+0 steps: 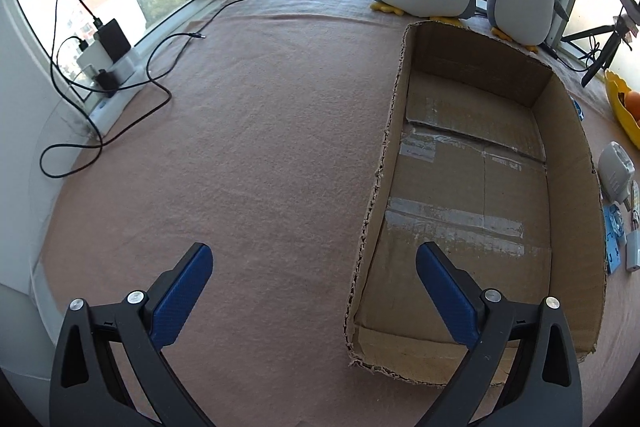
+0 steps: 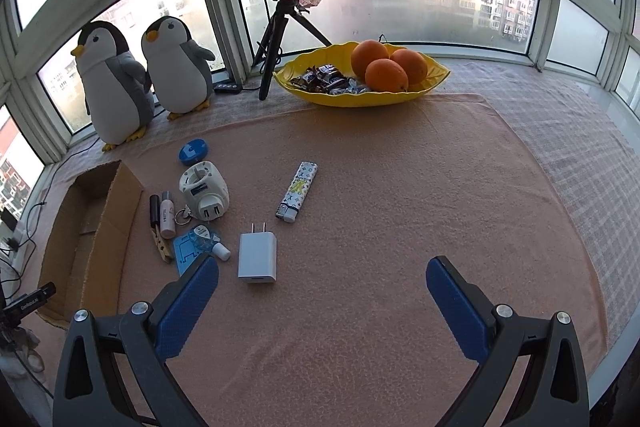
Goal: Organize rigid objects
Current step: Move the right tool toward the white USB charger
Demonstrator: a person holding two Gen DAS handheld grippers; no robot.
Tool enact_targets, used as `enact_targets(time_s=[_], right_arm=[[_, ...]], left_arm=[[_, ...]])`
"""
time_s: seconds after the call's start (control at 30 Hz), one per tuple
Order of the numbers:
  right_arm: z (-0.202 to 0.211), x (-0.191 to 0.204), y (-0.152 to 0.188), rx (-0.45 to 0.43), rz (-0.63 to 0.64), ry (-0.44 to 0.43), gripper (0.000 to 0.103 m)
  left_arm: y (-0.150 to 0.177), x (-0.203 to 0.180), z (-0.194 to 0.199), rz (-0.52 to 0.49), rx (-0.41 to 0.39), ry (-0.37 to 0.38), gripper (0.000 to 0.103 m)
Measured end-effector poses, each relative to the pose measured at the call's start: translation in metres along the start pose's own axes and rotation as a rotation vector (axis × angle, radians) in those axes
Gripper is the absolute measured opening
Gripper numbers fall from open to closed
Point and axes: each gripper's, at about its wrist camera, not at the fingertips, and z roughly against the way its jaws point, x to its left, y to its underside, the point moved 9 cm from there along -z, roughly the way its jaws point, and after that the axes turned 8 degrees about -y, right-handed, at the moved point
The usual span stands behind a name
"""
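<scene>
Two hand-held grippers are hovering over a pink cloth [image 2: 380,167] by a bay window, both spread wide and holding nothing. In the right wrist view, the right gripper [image 2: 322,301] is sitting at the bottom of the frame w/ a white charger [image 2: 257,256] lying just above and left of its left finger, long axis running roughly up-down in the frame, prongs pointing away. A patterned lighter [image 2: 297,191] is lying farther up, near centre, tilted slightly. More small items, incl. a white plug adapter [image 2: 203,191] and a blue round tin [image 2: 194,151], are clustering at centre-left, beside the cardboard box [image 2: 100,227] at the left edge. In the left wrist view, the left gripper [image 1: 314,293] is hanging over the box's near-left wall [image 1: 372,211]; the box is looking empty. Judging by position, the right gripper is nearer the charger, needing only a short reach forward-left.
</scene>
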Motion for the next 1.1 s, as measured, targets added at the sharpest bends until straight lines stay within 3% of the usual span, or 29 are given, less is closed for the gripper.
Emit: enact_targets(time_s=[0.2, 0.27, 0.5, 0.7, 0.87, 1.1], right_arm=[[-0.014, 0.003, 0.006, 0.024, 0.017, -0.006, 0.103], [-0.019, 0.007, 0.009, 0.032, 0.032, -0.010, 0.102], [-0.041, 0.023, 0.014, 0.052, 0.090, -0.018, 0.102], [-0.064, 0.036, 0.019, 0.086, 0.123, -0.035, 0.086], [-0.084, 0.043, 0.026, 0.139, 0.139, -0.052, 0.061], [-0.102, 0.050, 0.031, 0.183, 0.155, -0.063, 0.057]], left_arm=[[0.004, -0.003, -0.007, 0.004, 0.026, 0.016, 0.097], [0.006, -0.004, -0.009, 0.002, 0.031, 0.019, 0.089], [0.012, -0.008, -0.017, -0.015, 0.056, 0.018, 0.076], [0.015, -0.013, -0.017, -0.020, 0.051, 0.025, 0.068], [0.014, -0.014, -0.017, -0.019, 0.044, 0.023, 0.068], [0.015, -0.013, -0.017, -0.012, 0.041, 0.029, 0.068]])
